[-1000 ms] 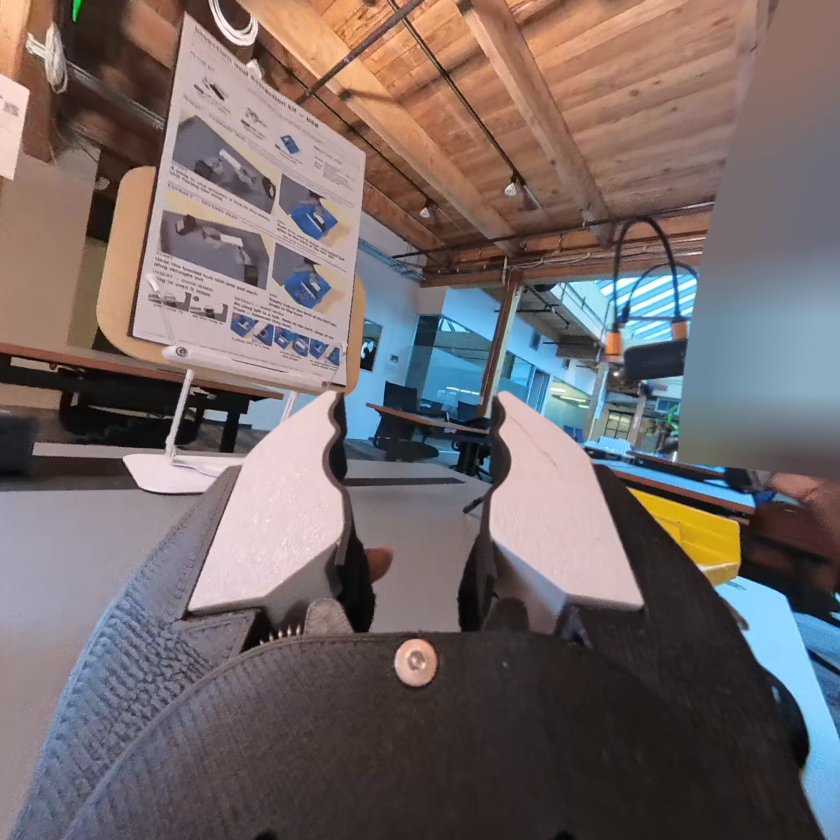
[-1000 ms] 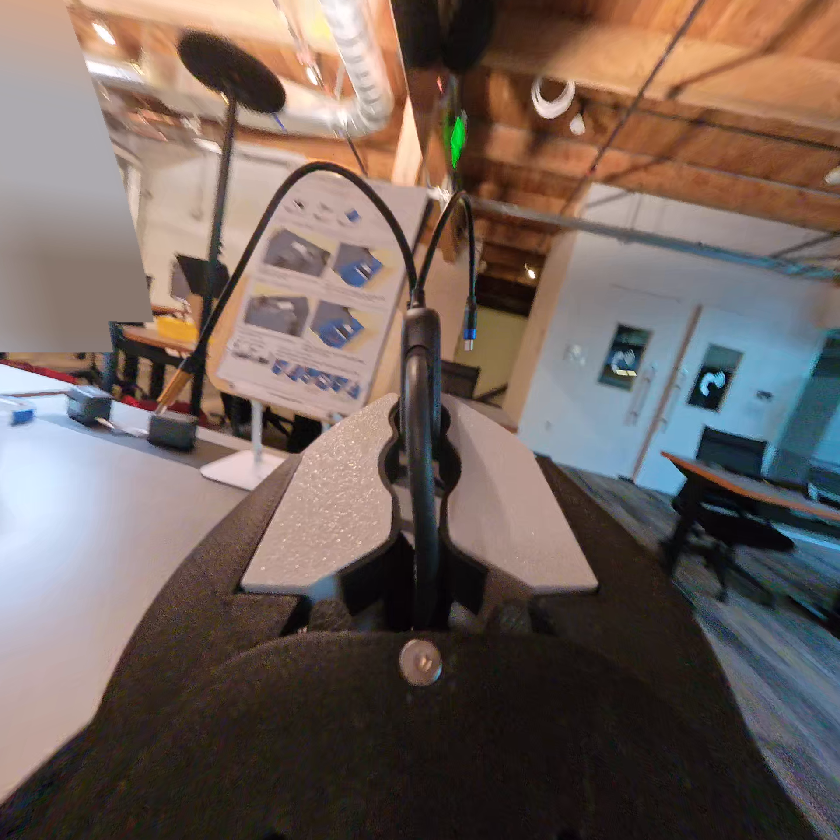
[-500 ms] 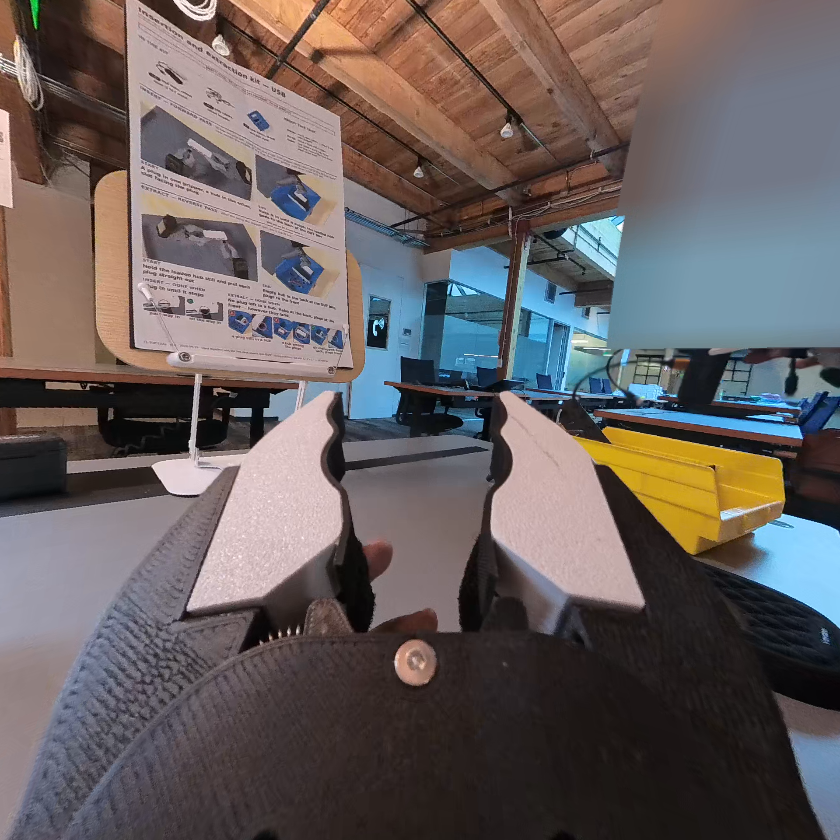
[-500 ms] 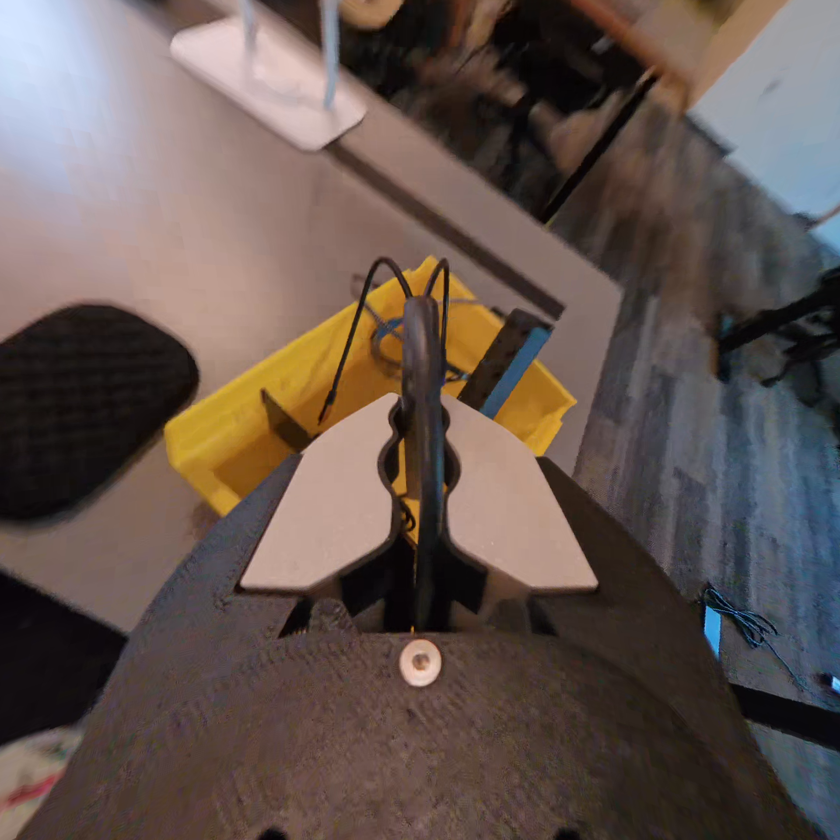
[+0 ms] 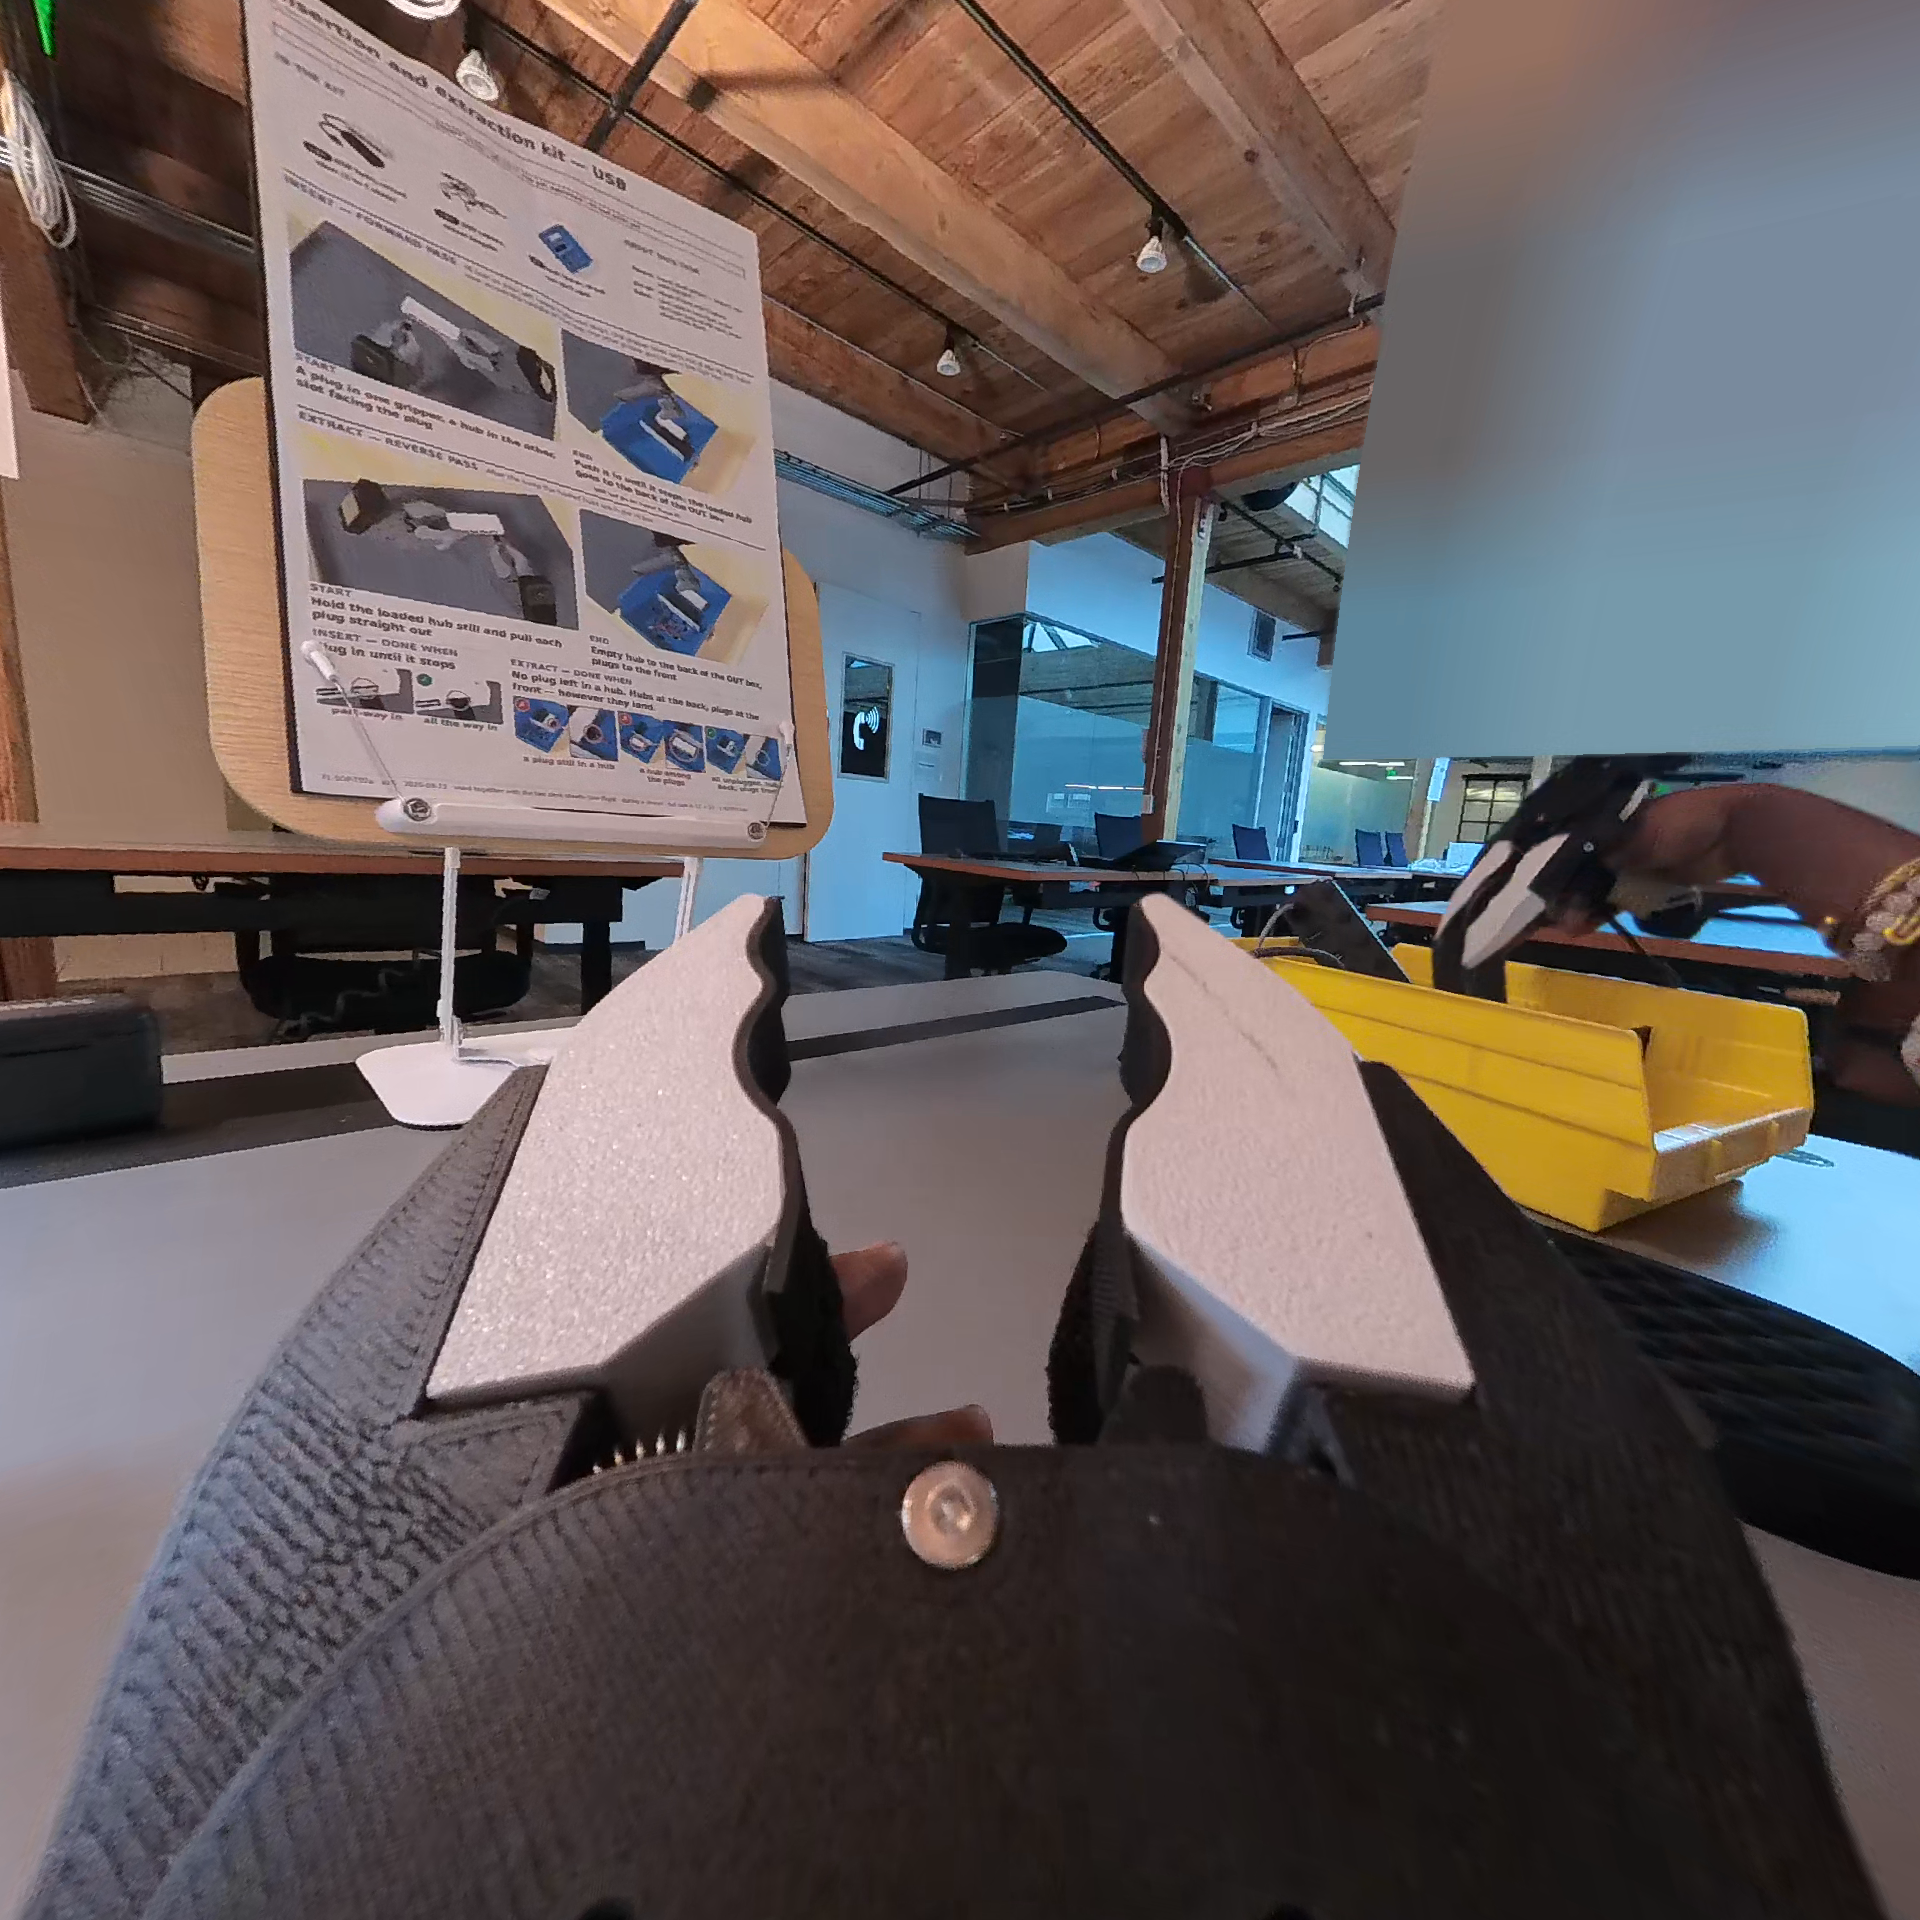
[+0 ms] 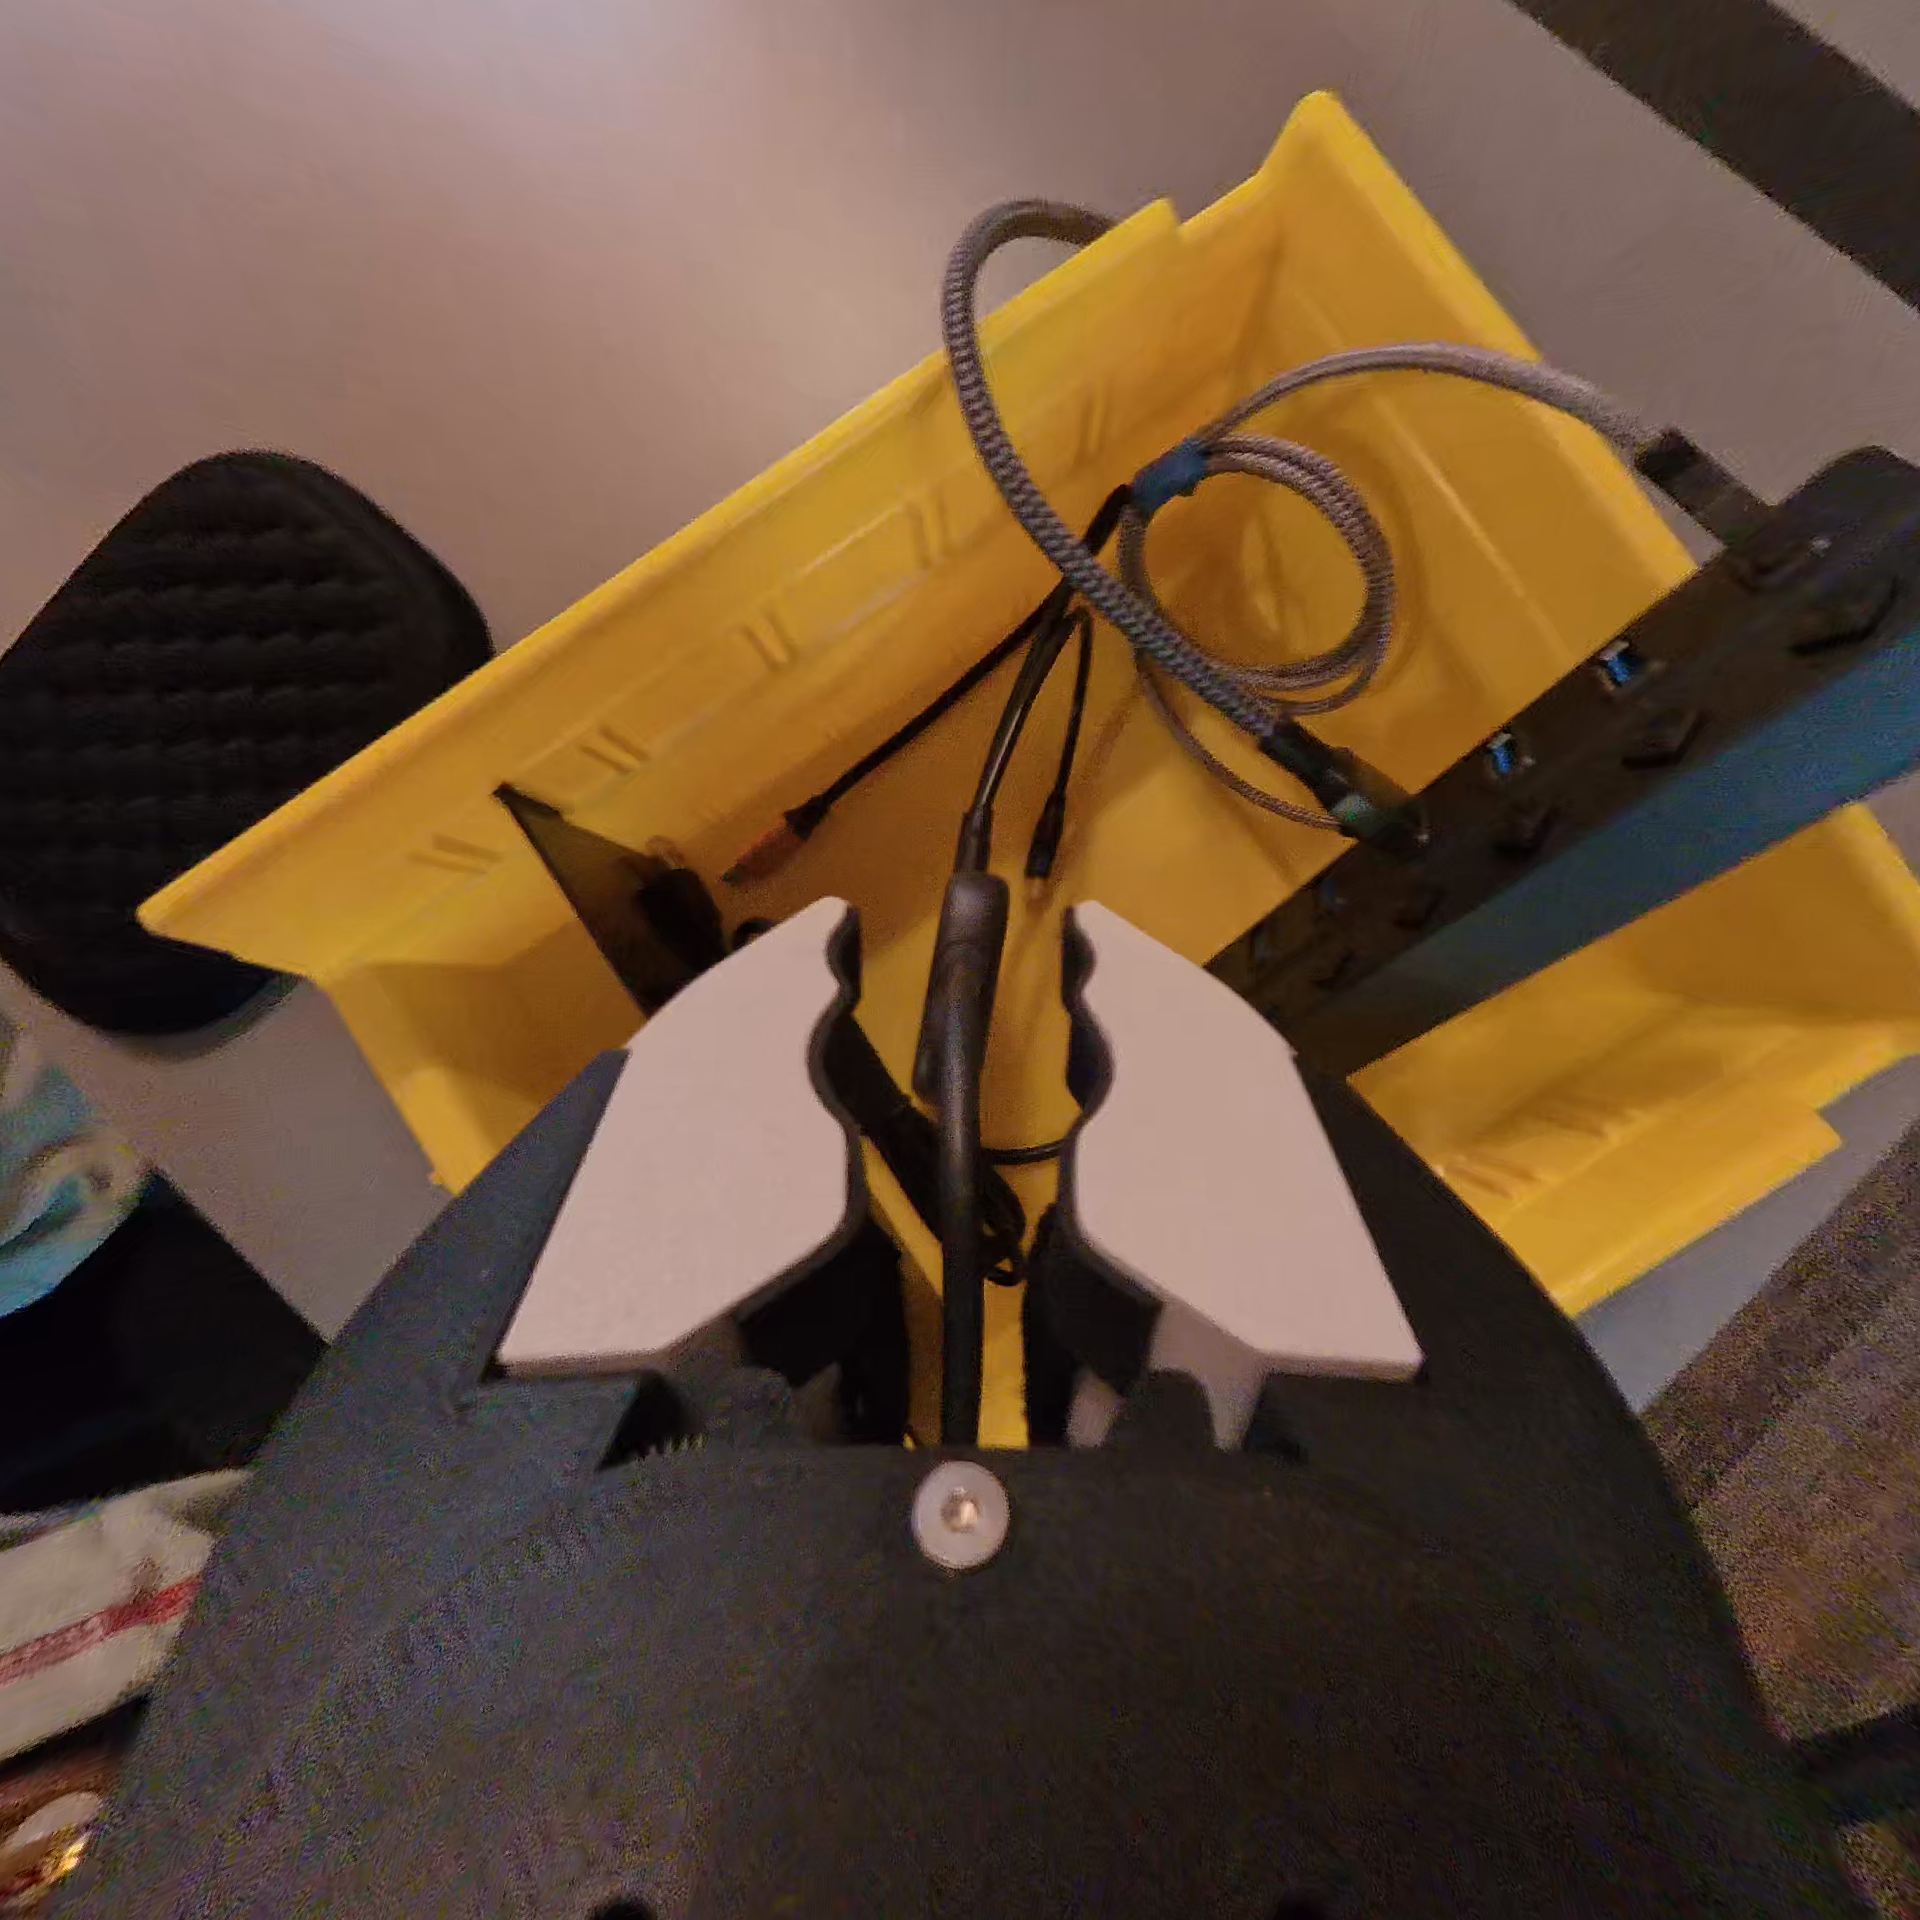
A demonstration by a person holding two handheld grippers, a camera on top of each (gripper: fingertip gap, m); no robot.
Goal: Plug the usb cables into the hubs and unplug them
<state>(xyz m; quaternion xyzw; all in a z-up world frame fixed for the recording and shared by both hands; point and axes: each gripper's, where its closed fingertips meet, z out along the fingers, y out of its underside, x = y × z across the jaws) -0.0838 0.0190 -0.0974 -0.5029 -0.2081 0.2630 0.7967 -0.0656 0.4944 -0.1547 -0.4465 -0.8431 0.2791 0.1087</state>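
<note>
My left gripper [image 5: 951, 914] is open and empty, held low over the grey table [image 5: 208, 1299]. My right gripper [image 6: 961, 914] points down into a yellow bin [image 6: 727, 644], jaws apart. A black multi-head USB cable [image 6: 961, 1039] hangs loose between its fingers, its plugs down in the bin. A long black hub with blue ports [image 6: 1558, 748] leans across the bin's right side. A grey braided cable [image 6: 1247, 582] is coiled in the bin with one end at the hub. The left wrist view shows the bin [image 5: 1538, 1081] at right with the right gripper [image 5: 1496, 914] above it.
A black mesh pad [image 6: 208, 727] lies left of the bin, also in the left wrist view [image 5: 1714, 1382]. An instruction sheet on a white stand [image 5: 520, 468] stands at the table's back. A black box [image 5: 73, 1070] sits far left. A black divider [image 6: 603, 883] stands inside the bin. The grippers' ends are close to 50 cm from one another.
My right gripper swung from facing across the room down over the yellow bin, then opened and let go of the black cable. My left gripper stayed open and turned slightly right.
</note>
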